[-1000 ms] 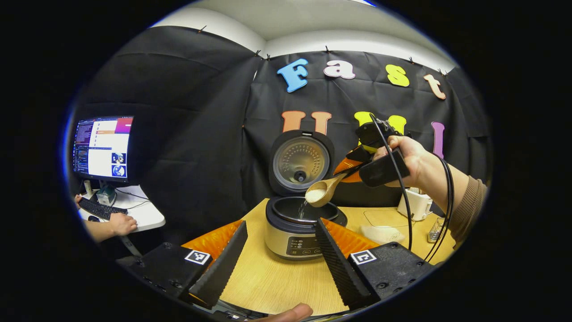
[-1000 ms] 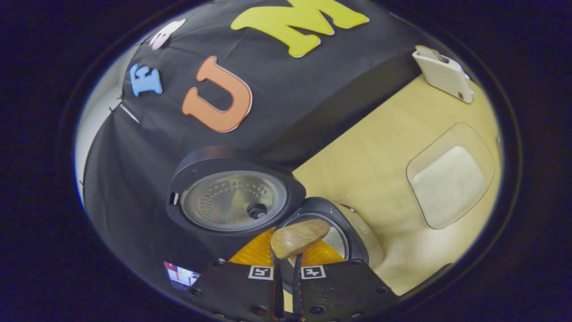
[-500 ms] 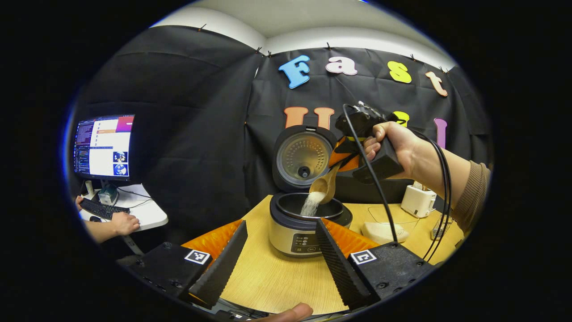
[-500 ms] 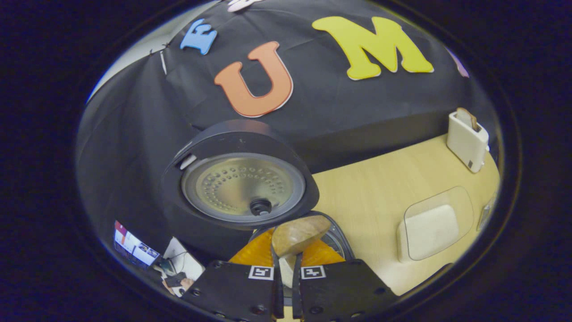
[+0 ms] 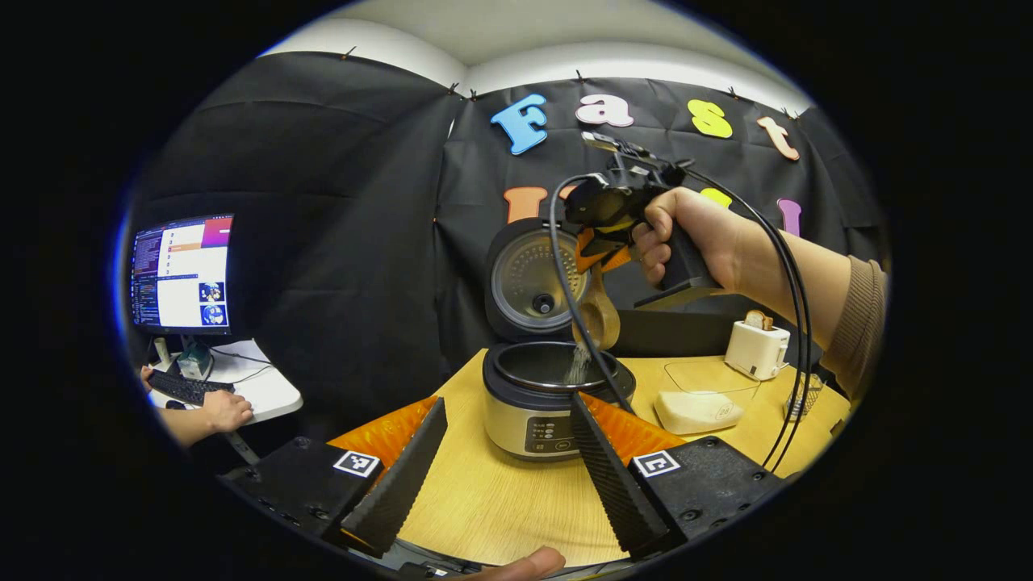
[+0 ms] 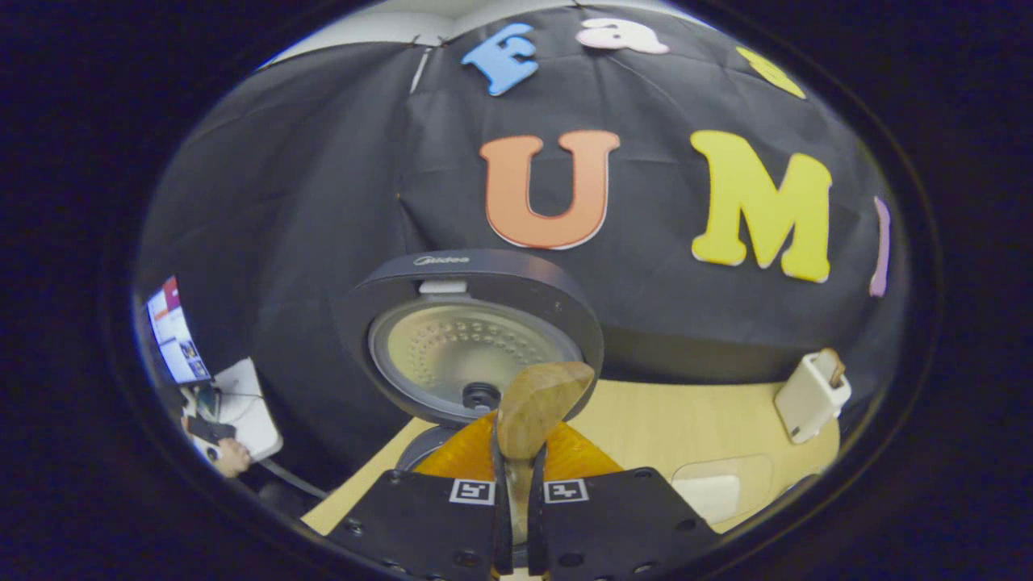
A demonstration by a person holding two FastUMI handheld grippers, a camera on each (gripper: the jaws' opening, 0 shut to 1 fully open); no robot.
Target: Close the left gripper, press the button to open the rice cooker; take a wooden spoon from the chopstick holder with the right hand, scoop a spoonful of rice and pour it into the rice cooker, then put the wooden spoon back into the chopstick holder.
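1. My left gripper (image 5: 500, 464) hangs low over the pale wooden table (image 5: 500, 508), its two fingers spread wide apart and holding nothing.
2. Beyond those fingers, the round silver-and-black rice cooker (image 5: 533, 403) stands on the table with its lid (image 5: 533, 278) swung fully upright, showing the perforated metal inner plate.
3. My right gripper (image 5: 593, 258) is raised above the cooker's open pot; my right hand (image 5: 686, 238) grips its handle, with black cables looping down from it.
4. In the right gripper view, both fingers of that gripper (image 6: 516, 496) are pressed together on the handle of the light-brown wooden spoon (image 6: 537, 407), the bowl projecting forward past the tips.
5. In the left gripper view, the spoon (image 5: 600, 319) is tipped steeply over the pot, and a thin stream of white rice (image 5: 578, 367) falls from it into the cooker.
6. A clear plastic container holding white rice (image 5: 700, 399) sits on the table to the right of the cooker.
7. A small white toaster with bread in its slot (image 5: 756, 347) stands farther right, near the wall.
8. At far left, a lit monitor (image 5: 181, 274) stands over a small white desk, where another person's hand (image 5: 226, 407) rests near a keyboard.
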